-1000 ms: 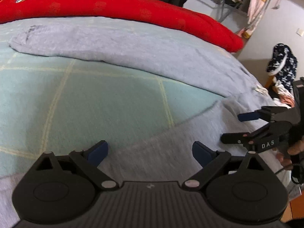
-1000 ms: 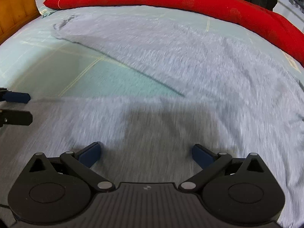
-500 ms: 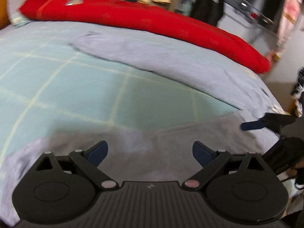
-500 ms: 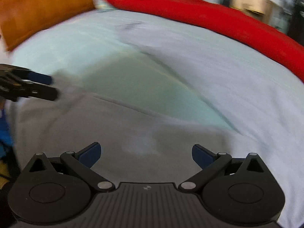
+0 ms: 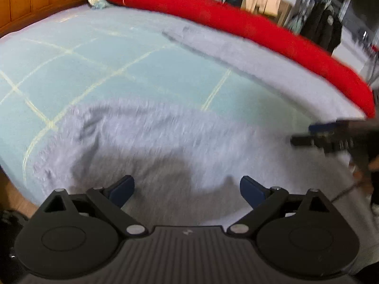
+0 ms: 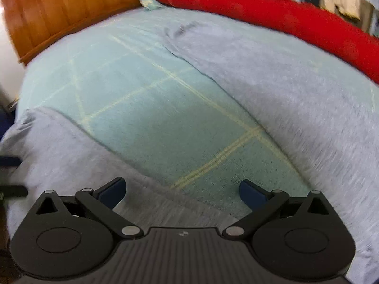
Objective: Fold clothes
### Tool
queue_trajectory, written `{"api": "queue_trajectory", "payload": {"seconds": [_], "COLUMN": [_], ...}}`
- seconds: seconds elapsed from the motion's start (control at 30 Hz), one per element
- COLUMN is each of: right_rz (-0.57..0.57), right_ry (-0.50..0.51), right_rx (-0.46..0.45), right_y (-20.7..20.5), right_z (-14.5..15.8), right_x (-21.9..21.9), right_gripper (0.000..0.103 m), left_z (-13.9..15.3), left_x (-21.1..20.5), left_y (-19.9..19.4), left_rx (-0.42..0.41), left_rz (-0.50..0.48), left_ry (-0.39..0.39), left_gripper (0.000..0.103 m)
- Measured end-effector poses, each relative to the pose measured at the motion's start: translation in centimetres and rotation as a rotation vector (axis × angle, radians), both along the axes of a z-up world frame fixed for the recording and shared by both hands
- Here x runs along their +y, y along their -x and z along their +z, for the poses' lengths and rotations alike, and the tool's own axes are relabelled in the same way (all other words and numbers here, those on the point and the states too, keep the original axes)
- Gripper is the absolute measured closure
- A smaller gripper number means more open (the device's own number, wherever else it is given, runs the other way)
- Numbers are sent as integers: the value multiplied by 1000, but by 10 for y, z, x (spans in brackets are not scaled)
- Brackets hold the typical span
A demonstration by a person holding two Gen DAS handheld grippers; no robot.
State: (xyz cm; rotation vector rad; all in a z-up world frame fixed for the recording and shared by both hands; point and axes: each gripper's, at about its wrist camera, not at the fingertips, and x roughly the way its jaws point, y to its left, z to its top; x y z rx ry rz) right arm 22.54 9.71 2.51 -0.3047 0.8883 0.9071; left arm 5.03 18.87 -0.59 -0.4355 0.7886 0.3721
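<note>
Grey trousers lie spread on a pale green checked bed. The near leg (image 5: pixel 165 142) runs under my left gripper (image 5: pixel 187 187), which is open and hovers just above the cloth. The far leg (image 5: pixel 248 64) stretches along the red quilt. In the right wrist view the near leg (image 6: pixel 59 146) crosses the lower left and the far leg (image 6: pixel 296 90) fills the right side. My right gripper (image 6: pixel 182 189) is open above the edge of the near leg and the bare sheet. It also shows at the right of the left wrist view as the right gripper (image 5: pixel 315 135), blurred.
A long red quilt (image 5: pixel 236 21) lies along the far side of the bed, also seen as the red quilt (image 6: pixel 284 11). A wooden headboard (image 6: pixel 59 7) stands at the left end. Hanging clothes (image 5: pixel 327 26) are beyond the bed. The bed's near edge (image 5: pixel 14 179) drops off at lower left.
Both grippers have swung to the left along the bed towards the headboard end. The near trouser leg's end has come into view. Both stayed open.
</note>
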Motion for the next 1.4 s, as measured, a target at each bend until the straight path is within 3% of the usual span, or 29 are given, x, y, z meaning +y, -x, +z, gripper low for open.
{"api": "queue_trajectory", "payload": {"seconds": [0.13, 0.27, 0.33, 0.47, 0.63, 0.77, 1.07, 1.27, 1.4], "right_rz": [28, -25, -66, -186, -405, -520, -459, -402, -331], "right_ry": [-72, -63, -55, -13, -9, -33, -37, -120, -180], "right_rx": [17, 7, 8, -20, -40, -25, -113, -80, -51], "right_y": [19, 26, 30, 37, 46, 51, 50, 9, -37], "right_z": [19, 24, 24, 28, 30, 30, 52, 54, 46], "right_x": [-30, -53, -69, -101, -139, -146, -127, -132, -133], "right_gripper": [0, 0, 0, 0, 0, 0, 0, 0, 0], "left_z": [9, -7, -19, -7, 15, 17, 15, 19, 34], "left_x": [12, 31, 47, 57, 38, 30, 17, 2, -16], "left_y": [-13, -45, -59, -70, -78, -90, -103, -102, -86], "left_rx": [-51, -39, -10, -31, -99, -81, -86, -97, -95], "left_rz": [-18, -41, 12, 16, -156, -236, -278, -222, -156], "left_ry": [9, 22, 16, 26, 13, 1, 34, 19, -37], "left_gripper": [7, 7, 8, 8, 7, 7, 7, 7, 7]}}
